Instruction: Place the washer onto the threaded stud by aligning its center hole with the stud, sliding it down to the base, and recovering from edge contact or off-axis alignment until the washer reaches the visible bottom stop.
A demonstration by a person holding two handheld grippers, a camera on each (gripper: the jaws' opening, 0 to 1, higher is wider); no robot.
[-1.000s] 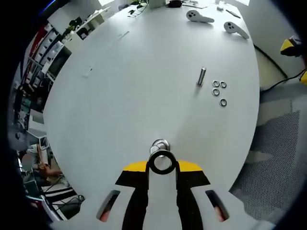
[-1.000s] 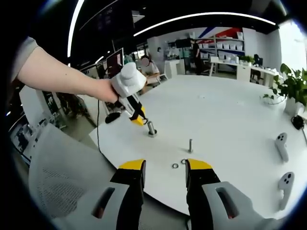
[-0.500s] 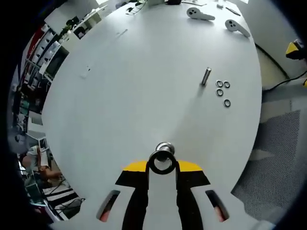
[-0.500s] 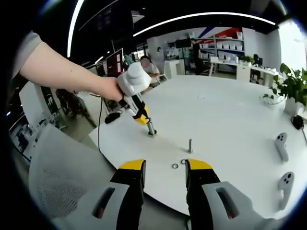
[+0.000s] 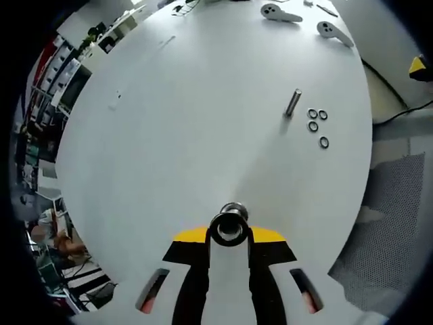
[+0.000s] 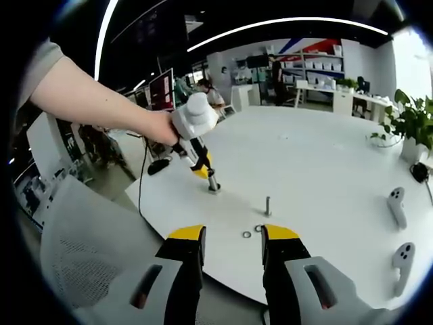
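My left gripper (image 5: 229, 238) is shut on a dark metal washer (image 5: 212, 231), held flat at its yellow-tipped jaws. The top of a threaded stud (image 5: 234, 210) shows just beyond the washer's far edge, overlapping it. In the right gripper view a person's hand holds the left gripper (image 6: 201, 162) tilted down over that stud (image 6: 213, 181), which stands upright on the white round table (image 6: 318, 169). The washer is too small to make out there. My right gripper (image 6: 233, 237) is open with nothing between its fingers, near the table's front edge.
A second upright stud (image 5: 293, 102) stands further along the table, with several loose washers (image 5: 316, 122) beside it. Two white controllers (image 5: 302, 19) lie at the far end. A mesh chair (image 6: 88, 250) sits by the table edge, and office shelves stand behind.
The left gripper has moved a little towards the stud, so the stud's top now sits tighter against the washer's far edge. The right gripper has stayed still.
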